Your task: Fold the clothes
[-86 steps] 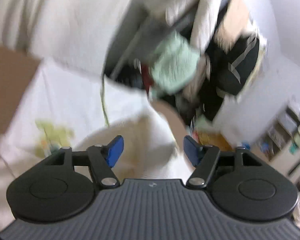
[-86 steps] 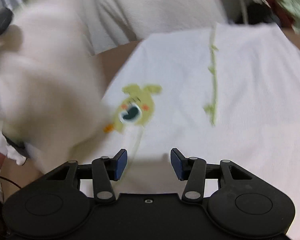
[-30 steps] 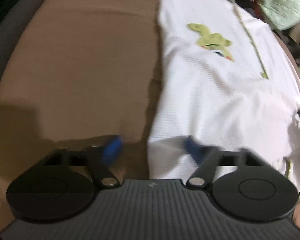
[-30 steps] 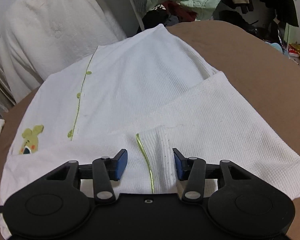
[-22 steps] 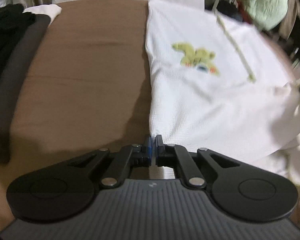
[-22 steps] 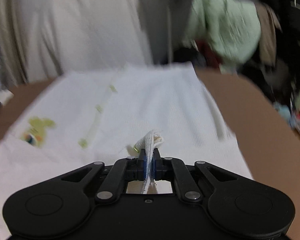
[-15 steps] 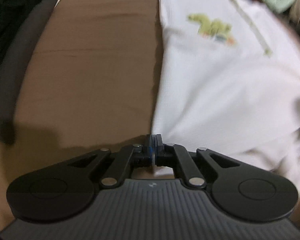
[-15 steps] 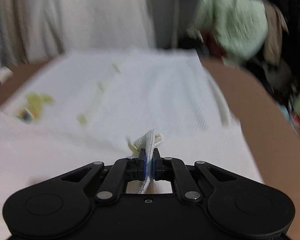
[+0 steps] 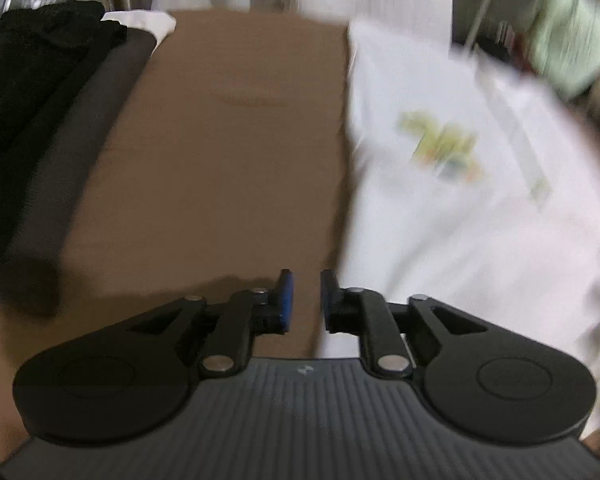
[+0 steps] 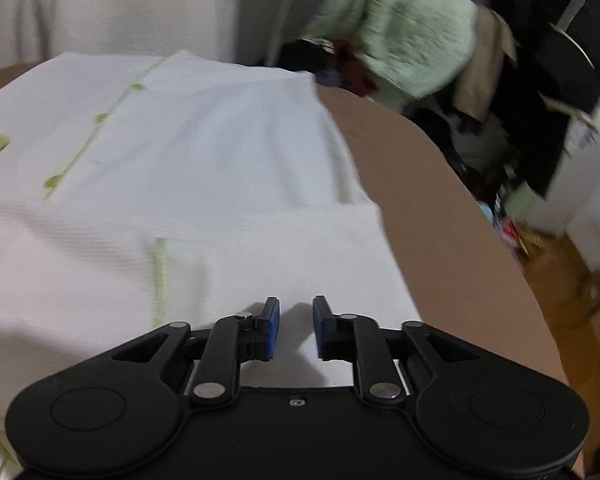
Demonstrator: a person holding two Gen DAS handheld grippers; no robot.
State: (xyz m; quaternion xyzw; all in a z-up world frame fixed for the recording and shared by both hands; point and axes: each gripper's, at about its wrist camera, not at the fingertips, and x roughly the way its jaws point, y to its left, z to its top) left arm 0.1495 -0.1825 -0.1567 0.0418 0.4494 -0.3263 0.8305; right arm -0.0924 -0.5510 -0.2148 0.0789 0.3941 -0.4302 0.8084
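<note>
A white knit garment (image 9: 440, 208) with a green cartoon print (image 9: 440, 144) and green trim lies on the brown table (image 9: 220, 152). Its near hem is folded over the body, as the right wrist view shows (image 10: 204, 248). My left gripper (image 9: 303, 300) hangs over the table just left of the garment's edge; its jaws are opening with nothing between them. My right gripper (image 10: 296, 330) hovers over the folded-over white cloth near its right edge. Those jaws are opening too, and the gap between them holds no cloth.
A black garment (image 9: 24, 92) lies on a grey surface at the far left. Cream curtains (image 10: 100, 4) hang behind the table. A mint-green garment (image 10: 404, 40) and dark clothes (image 10: 560, 60) pile up at the back right. The table's rounded right edge (image 10: 500, 240) drops to the floor.
Both grippers were shut on the garment's hem half a second ago and have let go. The folded hem now lies flat on the garment. The left gripper has lifted away.
</note>
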